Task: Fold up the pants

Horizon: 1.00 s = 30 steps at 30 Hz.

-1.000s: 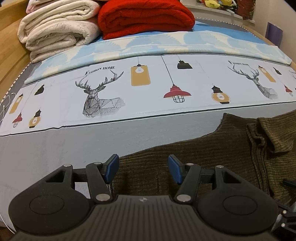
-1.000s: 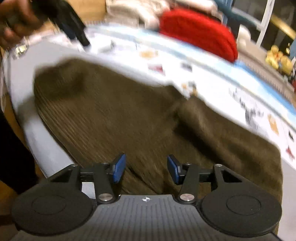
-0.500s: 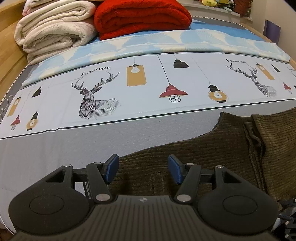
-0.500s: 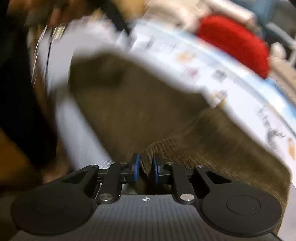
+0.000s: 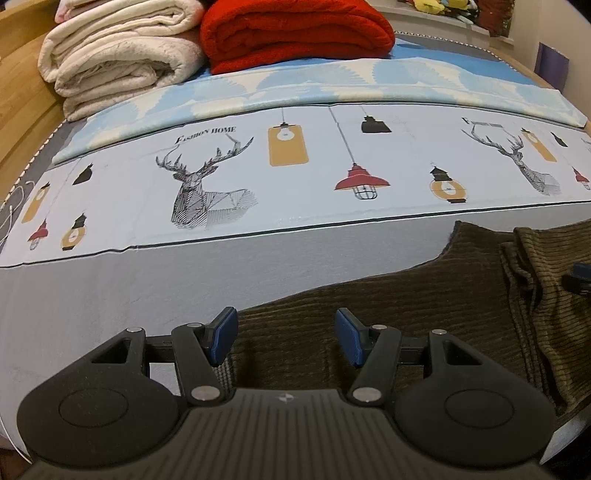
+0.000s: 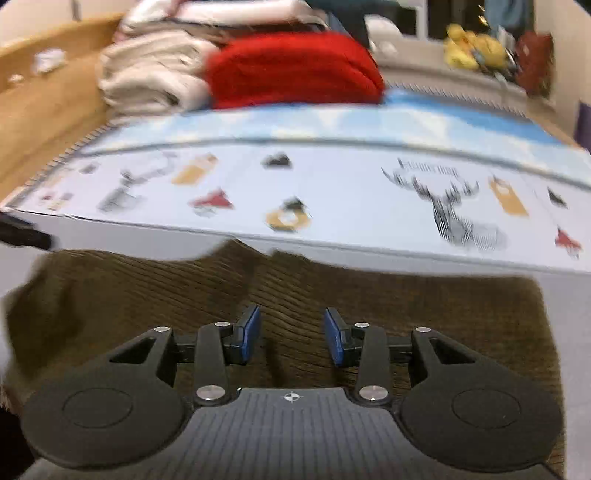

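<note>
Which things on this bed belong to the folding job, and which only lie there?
For the job:
- dark olive corduroy pants
- left gripper
- right gripper

Just lying about:
- folded red fleece blanket
- rolled cream plush blanket
- yellow plush toys

A home bedroom is showing here. A bed (image 5: 110,295) with a deer-print sheet (image 5: 295,177) is filling the view, and folded blankets (image 5: 207,48) are sitting at its far end.
</note>
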Available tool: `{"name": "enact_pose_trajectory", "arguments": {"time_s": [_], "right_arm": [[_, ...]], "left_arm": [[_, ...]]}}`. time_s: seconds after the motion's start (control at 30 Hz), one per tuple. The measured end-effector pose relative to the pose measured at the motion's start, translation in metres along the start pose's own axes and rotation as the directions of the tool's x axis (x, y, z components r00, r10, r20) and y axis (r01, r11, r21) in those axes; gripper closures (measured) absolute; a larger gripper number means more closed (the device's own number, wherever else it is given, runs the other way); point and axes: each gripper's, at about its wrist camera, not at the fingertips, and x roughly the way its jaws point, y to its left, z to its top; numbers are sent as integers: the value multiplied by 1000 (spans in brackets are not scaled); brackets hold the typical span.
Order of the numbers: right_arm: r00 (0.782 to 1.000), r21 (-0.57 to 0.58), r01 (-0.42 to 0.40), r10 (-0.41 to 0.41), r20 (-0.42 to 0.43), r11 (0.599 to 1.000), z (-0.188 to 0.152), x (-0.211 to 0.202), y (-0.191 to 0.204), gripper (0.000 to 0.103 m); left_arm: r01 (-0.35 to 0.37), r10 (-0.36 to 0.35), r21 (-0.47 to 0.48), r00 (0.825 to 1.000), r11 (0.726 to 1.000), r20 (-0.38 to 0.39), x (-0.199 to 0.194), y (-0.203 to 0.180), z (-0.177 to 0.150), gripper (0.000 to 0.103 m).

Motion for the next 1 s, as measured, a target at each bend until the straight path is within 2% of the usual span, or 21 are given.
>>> {"name": "enact_pose_trajectory", "arguments": {"time_s": [0.07, 0.2, 0.43, 0.57, 0.67, 0.87, 1.0], "right_arm": [[998, -19, 28, -29, -53, 999, 0, 25, 8, 63], [993, -50, 99, -102, -63, 994, 0, 54, 18, 63], [992, -30, 105, -107, -73, 994, 7, 65, 14, 62], [991, -13, 106, -107, -77, 994, 12, 48, 13, 61], [994, 0, 107, -107, -36, 994, 12, 22, 14, 61], [994, -90, 103, -106, -21, 991, -4, -16, 23, 61], [994, -70, 100, -103, -38, 993, -9, -30, 17, 61]], "left_arm": [[-4, 4, -8, 1000, 1000, -5, 0, 4, -2, 39], [-8, 8, -19, 1000, 1000, -7, -2, 13, -6, 39], [-16, 16, -47, 1000, 999, -10, -3, 27, -8, 39], [-3, 3, -52, 1000, 999, -5, -5, 25, -6, 39], [12, -11, -50, 1000, 999, 9, -8, 22, -5, 39], [29, -28, -72, 999, 997, 22, -11, 20, -2, 39], [39, -37, -73, 999, 997, 23, -13, 16, -2, 39]]}}
